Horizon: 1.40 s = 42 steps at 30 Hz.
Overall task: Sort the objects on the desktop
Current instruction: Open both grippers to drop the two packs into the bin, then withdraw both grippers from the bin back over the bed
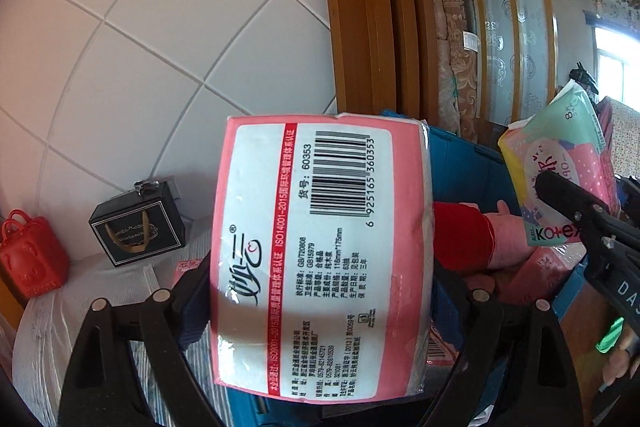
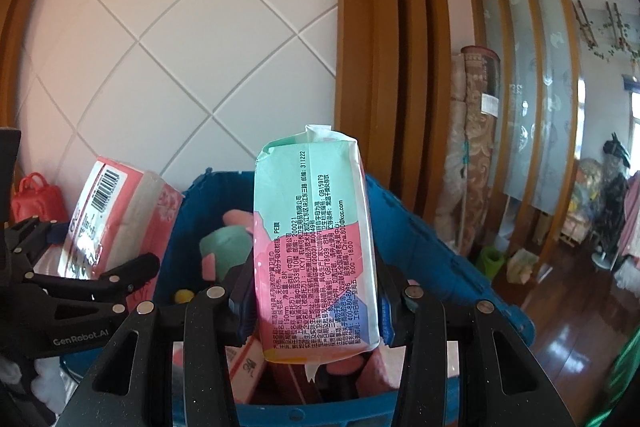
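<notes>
You have a pink-and-white tissue pack (image 1: 320,259) with black barcode; at 3 o'clock a mint, pink and blue pad pack (image 2: 316,247); blue bin (image 2: 420,247); red bag (image 1: 30,259) at 9 o'clock.

Daylight fills the room, coming from a window (image 1: 612,67) at the far right, which burns out to plain white in the left wrist view. The tiled wall (image 1: 160,27) is evenly lit, with a warm pinkish cast toward its left side. Both views bend strongly: the wooden posts (image 2: 384,67) and tile seams curve, and black corners ring each picture. Glare lies in pale streaks on the glossy wrap of the tissue pack (image 1: 320,255). The wood floor (image 2: 568,307) shines with reflections. Print on the pad pack (image 2: 316,247) reads sharp; the far room looks softer and hazy.
</notes>
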Tool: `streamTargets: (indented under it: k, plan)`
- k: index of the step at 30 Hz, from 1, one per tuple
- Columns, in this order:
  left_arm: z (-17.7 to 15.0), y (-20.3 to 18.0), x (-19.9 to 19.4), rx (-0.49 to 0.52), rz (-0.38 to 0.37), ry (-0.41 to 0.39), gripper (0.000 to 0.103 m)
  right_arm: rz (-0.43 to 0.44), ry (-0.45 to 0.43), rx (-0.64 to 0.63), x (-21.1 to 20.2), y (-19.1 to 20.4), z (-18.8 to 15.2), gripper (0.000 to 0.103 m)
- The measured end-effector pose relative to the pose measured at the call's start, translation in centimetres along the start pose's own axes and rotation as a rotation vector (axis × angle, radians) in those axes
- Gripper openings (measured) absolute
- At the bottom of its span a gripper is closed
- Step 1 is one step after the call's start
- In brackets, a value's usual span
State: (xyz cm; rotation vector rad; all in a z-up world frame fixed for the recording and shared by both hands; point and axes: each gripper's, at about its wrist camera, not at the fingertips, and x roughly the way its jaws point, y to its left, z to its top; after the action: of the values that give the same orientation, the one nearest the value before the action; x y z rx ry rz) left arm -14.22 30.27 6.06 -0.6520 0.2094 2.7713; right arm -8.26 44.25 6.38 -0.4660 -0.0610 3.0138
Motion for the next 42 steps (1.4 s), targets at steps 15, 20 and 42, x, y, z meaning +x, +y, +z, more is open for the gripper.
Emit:
streamTargets:
  k: [15, 20, 42]
  plan:
    - [0.0, -0.3, 1.0, -0.032, -0.011, 0.058, 0.091, 0.000, 0.044, 0.004, 2.7, -1.7, -1.5, 0.098]
    - [0.0, -1.1, 0.7, -0.031, -0.013, 0.050, 0.091, -0.019, 0.038, 0.022, 1.7, -3.2, -1.9, 0.103]
    - [-0.3, -2.3, -2.9, -0.024, 0.008, -0.037, 0.102, -0.028, 0.018, 0.044, -1.8, -5.2, -2.4, 0.103]
